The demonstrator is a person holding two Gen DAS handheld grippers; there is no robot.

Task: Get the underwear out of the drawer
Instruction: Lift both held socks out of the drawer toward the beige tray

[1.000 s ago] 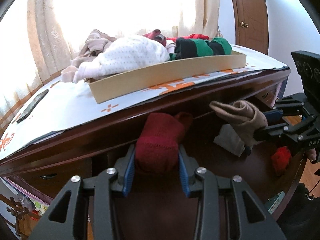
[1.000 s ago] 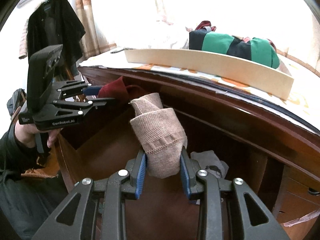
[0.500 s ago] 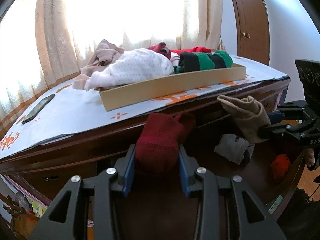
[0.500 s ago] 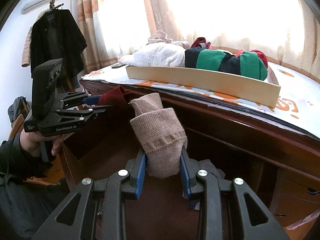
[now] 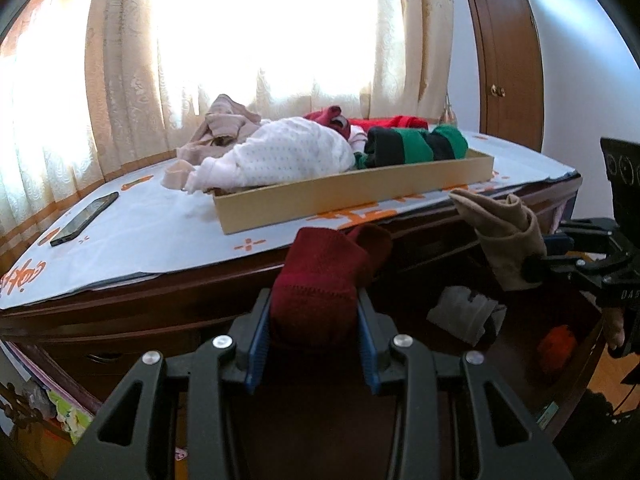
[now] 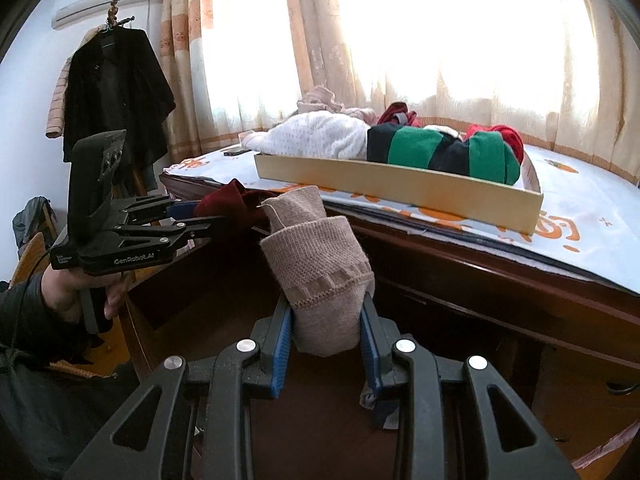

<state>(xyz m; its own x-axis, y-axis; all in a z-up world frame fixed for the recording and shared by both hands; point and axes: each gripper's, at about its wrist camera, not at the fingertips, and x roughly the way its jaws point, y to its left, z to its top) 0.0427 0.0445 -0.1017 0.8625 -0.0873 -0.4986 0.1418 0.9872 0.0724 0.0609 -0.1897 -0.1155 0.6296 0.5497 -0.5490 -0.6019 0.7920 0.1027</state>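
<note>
I have the left gripper (image 5: 314,344) jaws clamped on a dark red roll (image 5: 320,284) and the right gripper (image 6: 326,344) jaws on a tan roll (image 6: 320,268), both lifted above the open drawer (image 6: 168,304). Next, I judge, both need carrying to the cardboard tray (image 5: 352,196) on the table (image 5: 152,232).

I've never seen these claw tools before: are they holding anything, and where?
Left gripper clamps a dark red roll by its lower end; right gripper clamps a beige roll likewise.

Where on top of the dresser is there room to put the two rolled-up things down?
The cloth is bare between the phone and the box, and along the front edge before the box. In the right view, more bare cloth lies right of the box. The box is crowded with piled clothes.
</note>
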